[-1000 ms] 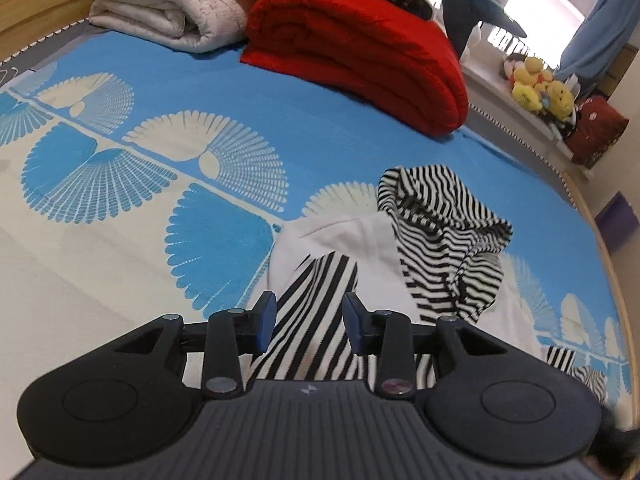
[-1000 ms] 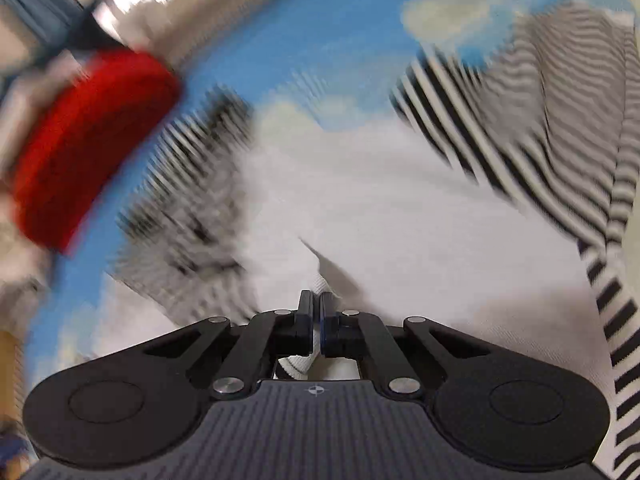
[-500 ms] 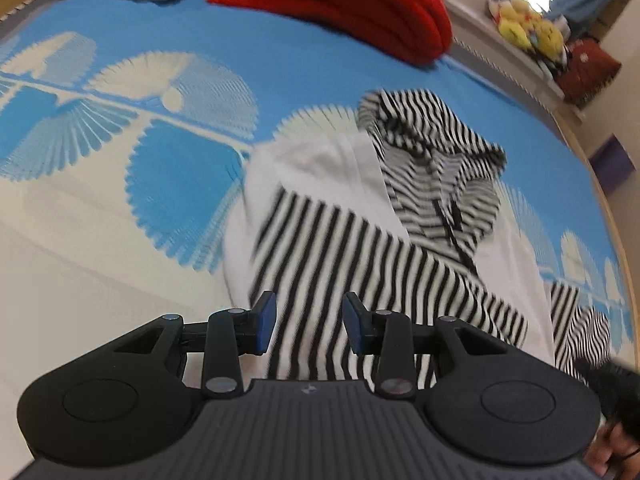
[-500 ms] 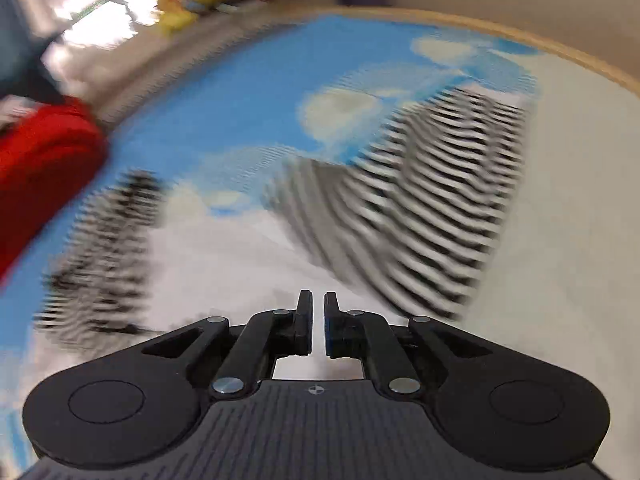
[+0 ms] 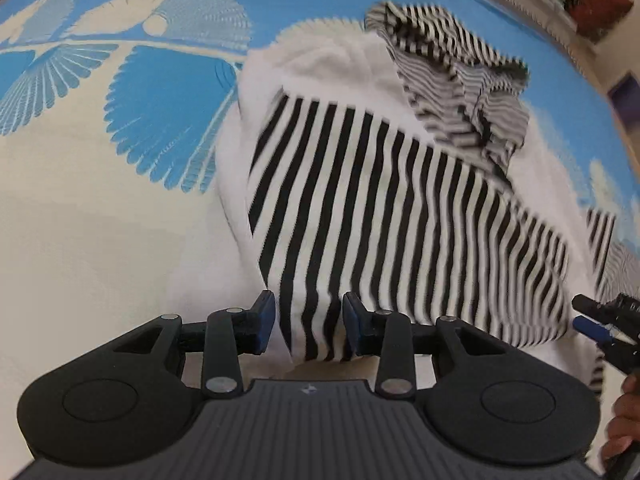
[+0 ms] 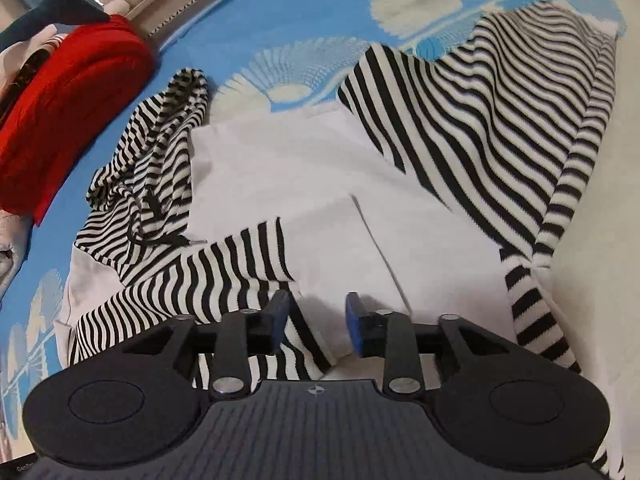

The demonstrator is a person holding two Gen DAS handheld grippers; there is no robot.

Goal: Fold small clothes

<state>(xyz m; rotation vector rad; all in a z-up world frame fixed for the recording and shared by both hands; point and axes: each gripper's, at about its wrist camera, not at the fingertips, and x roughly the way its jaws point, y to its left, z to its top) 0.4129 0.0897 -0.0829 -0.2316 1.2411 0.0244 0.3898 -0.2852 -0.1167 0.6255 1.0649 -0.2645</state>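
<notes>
Left gripper (image 5: 306, 322), right gripper (image 6: 316, 320): jaws apart.

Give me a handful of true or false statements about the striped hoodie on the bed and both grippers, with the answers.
1. The left gripper has its jaws open. True.
2. The right gripper is clamped on a sleeve. False: its jaws are open and hold nothing.
3. One striped sleeve lies folded across the hoodie's white body. True.
4. The hood is plain white. False: it is black and white striped.
5. A red folded blanket lies beyond the hood. True.
</notes>
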